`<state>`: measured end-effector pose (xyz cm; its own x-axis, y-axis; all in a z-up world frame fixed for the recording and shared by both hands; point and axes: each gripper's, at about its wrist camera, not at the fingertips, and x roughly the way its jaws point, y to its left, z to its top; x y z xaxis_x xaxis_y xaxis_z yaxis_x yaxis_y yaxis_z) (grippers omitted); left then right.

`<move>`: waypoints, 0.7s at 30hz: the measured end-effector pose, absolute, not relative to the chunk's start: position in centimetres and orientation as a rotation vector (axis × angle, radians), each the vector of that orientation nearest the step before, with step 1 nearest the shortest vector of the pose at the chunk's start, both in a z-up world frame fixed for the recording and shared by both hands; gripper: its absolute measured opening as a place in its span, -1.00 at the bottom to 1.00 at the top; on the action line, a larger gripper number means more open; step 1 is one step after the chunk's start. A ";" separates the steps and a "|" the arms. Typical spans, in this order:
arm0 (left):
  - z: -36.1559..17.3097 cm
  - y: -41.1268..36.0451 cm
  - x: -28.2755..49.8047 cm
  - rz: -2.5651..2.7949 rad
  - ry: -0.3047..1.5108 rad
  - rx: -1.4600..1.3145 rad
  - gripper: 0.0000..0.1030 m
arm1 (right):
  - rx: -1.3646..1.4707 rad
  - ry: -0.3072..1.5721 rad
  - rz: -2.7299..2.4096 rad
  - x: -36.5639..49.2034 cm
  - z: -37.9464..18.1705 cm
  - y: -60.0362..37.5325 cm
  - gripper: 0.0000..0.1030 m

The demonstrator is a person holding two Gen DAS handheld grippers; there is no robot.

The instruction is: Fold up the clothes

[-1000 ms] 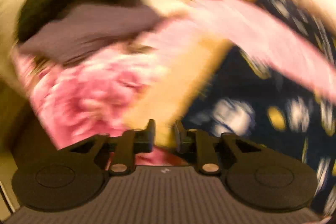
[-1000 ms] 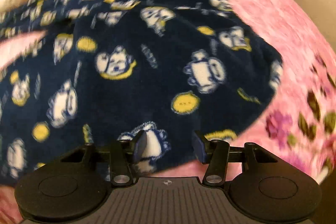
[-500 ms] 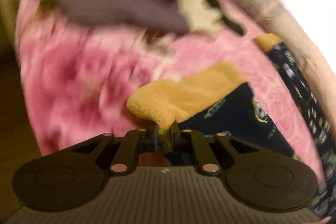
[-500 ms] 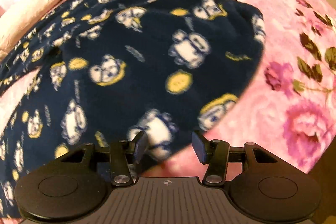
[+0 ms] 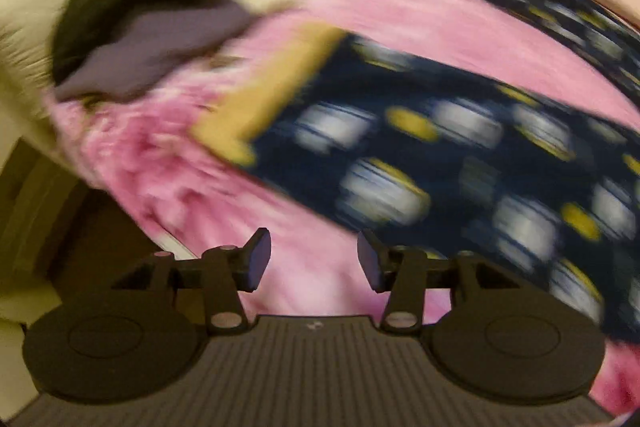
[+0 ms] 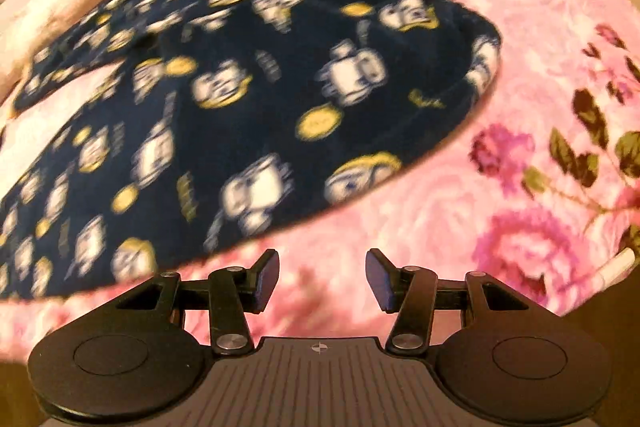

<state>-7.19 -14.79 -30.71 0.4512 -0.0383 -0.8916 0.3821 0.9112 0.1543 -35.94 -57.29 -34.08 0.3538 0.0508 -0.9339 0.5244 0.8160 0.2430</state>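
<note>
Two tools stand wide and hold nothing: the left tool and right tool hover over a pink floral blanket. Navy printed fleece pajama pants lie spread across it, yellow cuff far left. Soft, light and limp, they should bunch easily; cuff or waistband edge looks best for pinching.

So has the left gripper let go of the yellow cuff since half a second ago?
Yes. The left gripper was shut on the yellow cuff; now it is open and pulled back, with bare pink blanket between its fingers.
</note>
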 end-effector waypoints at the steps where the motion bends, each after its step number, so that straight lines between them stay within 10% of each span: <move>1: -29.6 -15.9 -9.2 -0.311 1.088 0.364 -0.15 | 0.564 1.180 -0.305 -36.3 -33.2 -57.1 0.59; 21: -11.9 -21.4 -25.9 -0.414 0.942 0.300 0.03 | 0.349 1.083 -0.128 -40.1 -18.0 -55.5 0.69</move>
<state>-25.92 -21.38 -11.86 0.5197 -0.2112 -0.8279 0.4675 0.8813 0.0686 -40.09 -55.53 -17.96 0.4674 0.0676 -0.8815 0.2709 0.9382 0.2155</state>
